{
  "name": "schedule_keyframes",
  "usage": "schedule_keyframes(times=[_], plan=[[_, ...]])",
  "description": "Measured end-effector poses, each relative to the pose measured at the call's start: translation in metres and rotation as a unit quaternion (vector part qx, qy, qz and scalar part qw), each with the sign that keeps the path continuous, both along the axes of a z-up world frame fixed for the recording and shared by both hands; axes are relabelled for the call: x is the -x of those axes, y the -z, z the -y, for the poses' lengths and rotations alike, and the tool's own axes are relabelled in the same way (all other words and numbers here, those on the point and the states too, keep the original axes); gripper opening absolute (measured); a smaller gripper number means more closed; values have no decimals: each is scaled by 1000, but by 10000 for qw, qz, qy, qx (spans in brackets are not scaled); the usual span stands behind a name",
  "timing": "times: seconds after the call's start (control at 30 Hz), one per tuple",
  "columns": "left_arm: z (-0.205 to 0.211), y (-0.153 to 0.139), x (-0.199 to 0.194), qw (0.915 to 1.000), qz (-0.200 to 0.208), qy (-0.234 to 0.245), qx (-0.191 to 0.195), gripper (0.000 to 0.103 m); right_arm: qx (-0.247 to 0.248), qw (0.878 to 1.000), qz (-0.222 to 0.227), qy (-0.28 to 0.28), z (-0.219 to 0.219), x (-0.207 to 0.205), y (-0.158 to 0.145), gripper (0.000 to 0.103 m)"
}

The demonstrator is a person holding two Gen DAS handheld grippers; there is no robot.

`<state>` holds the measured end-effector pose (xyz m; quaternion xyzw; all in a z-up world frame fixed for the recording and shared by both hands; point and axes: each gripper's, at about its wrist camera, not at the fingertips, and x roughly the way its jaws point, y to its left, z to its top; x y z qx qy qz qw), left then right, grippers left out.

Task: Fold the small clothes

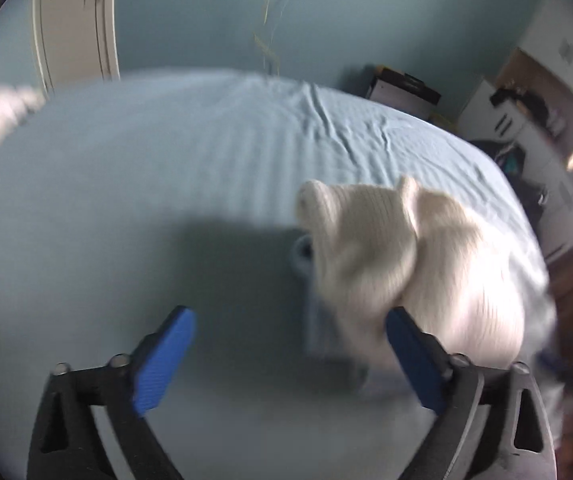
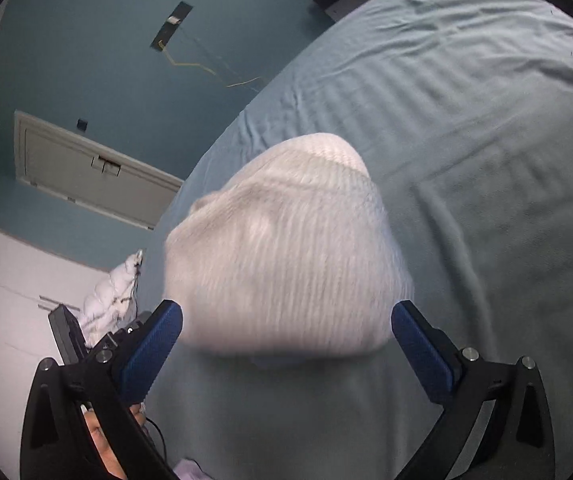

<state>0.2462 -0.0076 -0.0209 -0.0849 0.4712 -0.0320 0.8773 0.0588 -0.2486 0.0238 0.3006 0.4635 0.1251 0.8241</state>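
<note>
Left gripper point(image 1: 290, 342): fingers spread wide, nothing pinched. White knit garment point(image 1: 406, 256) lies bunched on the pale blue bed point(image 1: 166, 160), centre-right of frame, blurred. Right gripper point(image 2: 286, 332): fingers spread; the garment point(image 2: 286, 248) fills mid-frame just above them.

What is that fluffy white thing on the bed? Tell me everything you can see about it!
It is a cream-white ribbed knit garment, soft and woolly-looking, bunched into a rounded, folded lump. In the left wrist view it shows two humps with a crease between them. It lies on the pale blue bed sheet, partly over a small blue cloth. It is blurred, so what kind of clothing it is cannot be told. Neither hand-held gripper clamps it.
</note>
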Motion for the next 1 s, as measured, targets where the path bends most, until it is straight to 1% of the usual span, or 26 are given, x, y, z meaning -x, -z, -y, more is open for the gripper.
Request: schedule_keyframes(times=[0.03,0.07,0.1,0.17,0.23,0.27,0.3,0.33,0.37,0.43,0.53,0.57,0.63,0.7,0.77,0.9,1.0], plan=[[3,-10,21,9996,161,122,-213,102,431,9991,7,-46,-8,20,-15,102],[9,-20,44,9981,323,247,-463,103,729,9973,78,-87,-13,35,-23,102],[13,-27,66,9961,458,339,-669,103,1093,9935,254,-170,-13,59,-35,102],[23,-40,106,9918,697,455,-974,103,1638,9847,550,-221,-22,96,-56,102],[29,-47,136,9898,731,486,-1121,103,2189,9728,742,-121,-30,130,-71,102],[32,-48,149,9891,678,531,-1195,103,2341,9691,776,-60,-33,129,-73,102],[32,-51,160,9886,631,568,-1243,103,2508,9646,820,-12,-36,141,-77,102],[35,-54,166,9882,624,551,-1285,103,2592,9619,868,37,-37,155,-79,102],[35,-57,177,9874,678,471,-1351,103,2603,9613,904,67,-38,156,-75,102],[32,-61,197,9839,884,402,-1501,103,2621,9599,993,63,-42,172,-77,102],[34,-62,219,9733,1237,545,-1853,103,2780,9546,1030,287,-39,185,-57,102],[33,-58,227,9692,1330,571,-1991,103,2775,9541,1061,377,-37,188,-49,102],[29,-51,239,9636,1476,579,-2154,103,2822,9506,1157,574,-34,191,-37,102],[26,-44,240,9633,1517,562,-2143,103,2811,9497,1178,720,-33,182,-25,102],[21,-36,237,9660,1492,565,-2032,103,2821,9505,1113,681,-37,172,-16,102],[15,-25,223,9696,1483,539,-1869,103,3292,9365,1019,642,-62,156,-5,102],[14,-15,210,9718,1409,538,-1812,103,3396,9332,974,660,-71,138,4,102]])
